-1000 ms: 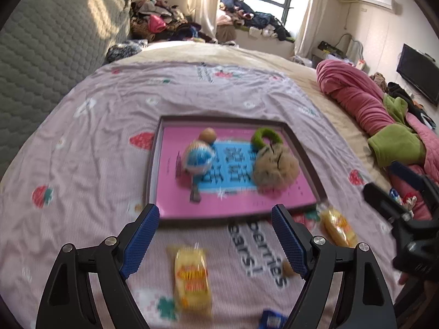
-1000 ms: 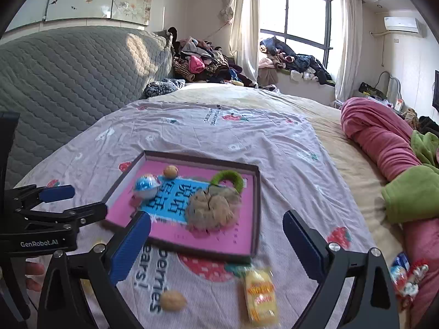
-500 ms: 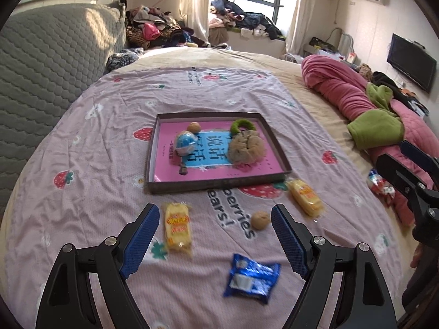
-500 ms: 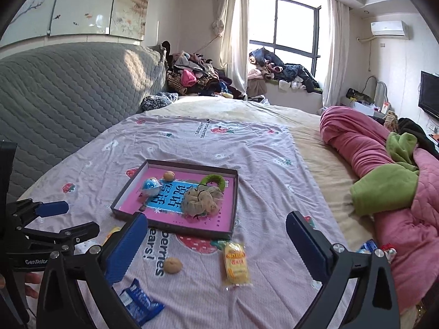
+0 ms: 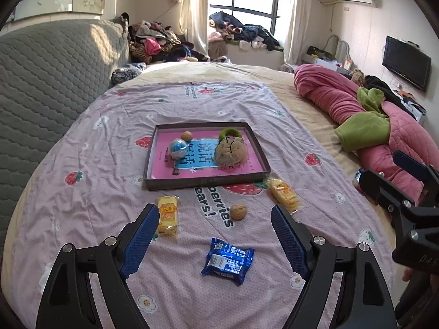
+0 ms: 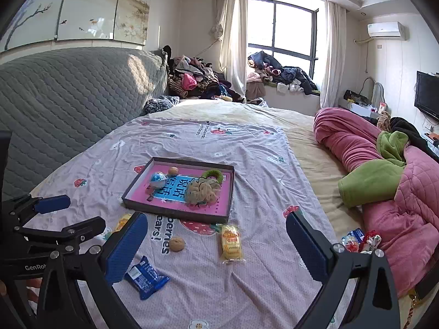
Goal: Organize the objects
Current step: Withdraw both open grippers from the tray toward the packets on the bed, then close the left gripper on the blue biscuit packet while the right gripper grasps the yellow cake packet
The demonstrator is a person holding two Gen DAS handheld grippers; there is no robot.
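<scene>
A shallow dark tray [image 5: 204, 182] with a pink floor lies on the lilac bedspread and holds a blue-white ball [image 5: 179, 148], a walnut [image 5: 186, 136], a green ring [image 5: 231, 133] and a tan scrunchie [image 5: 231, 152]. In front of it lie two yellow snack packs [image 5: 167, 216] [image 5: 284, 193], a loose walnut [image 5: 238, 211] and a blue wrapper [image 5: 227, 260]. My left gripper [image 5: 215, 240] hovers open and empty above these. My right gripper [image 6: 216, 244] is also open and empty, back from the tray [image 6: 175, 212].
A rolled pink and green quilt [image 5: 365, 120] lies along the right side of the bed. Small sweets wrappers [image 6: 359, 240] sit beside it. A grey padded headboard [image 5: 49, 82] rises at left. Clothes are piled by the window [image 6: 279, 74].
Both grippers have pulled back and up from the tray, which now looks smaller; the blue wrapper and loose walnut have come into view. The jaws stay equally wide.
</scene>
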